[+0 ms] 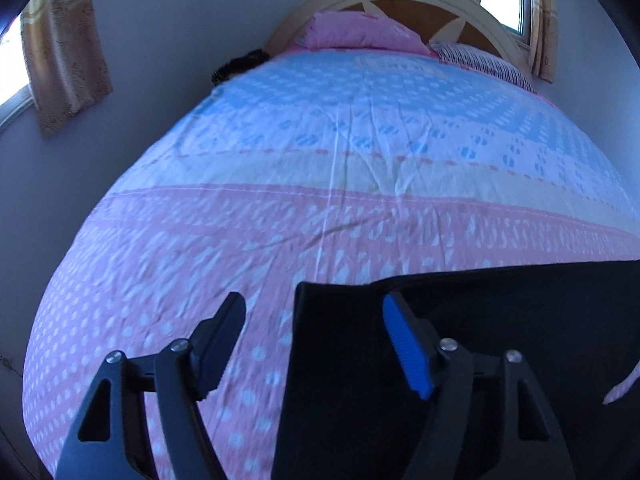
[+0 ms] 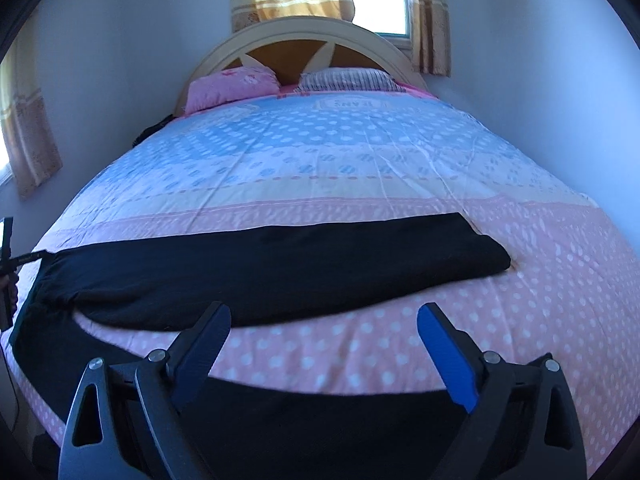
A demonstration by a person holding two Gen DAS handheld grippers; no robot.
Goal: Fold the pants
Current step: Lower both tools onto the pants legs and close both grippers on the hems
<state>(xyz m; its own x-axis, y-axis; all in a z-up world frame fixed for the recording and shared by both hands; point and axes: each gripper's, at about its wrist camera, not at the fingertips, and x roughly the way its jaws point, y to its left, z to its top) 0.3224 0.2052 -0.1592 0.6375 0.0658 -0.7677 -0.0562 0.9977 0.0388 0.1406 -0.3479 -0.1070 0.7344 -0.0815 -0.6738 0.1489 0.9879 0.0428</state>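
Bedroom, dotted pink-blue bedspread (image 2: 400,152). Right gripper (image 2: 324,332) spread wide, empty, hovering at bed's 6 o'clock edge; left gripper (image 1: 314,320) also wide, empty, at pants' end. Black pants (image 2: 280,264) lie lengthwise, apparently legs stacked; crosswise folds remain.

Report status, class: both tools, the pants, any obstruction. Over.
Left tool open at the pants' end. Right tool open, holding nothing. Black pants lie across the bedspread, one leg nearer. Nothing in the way.
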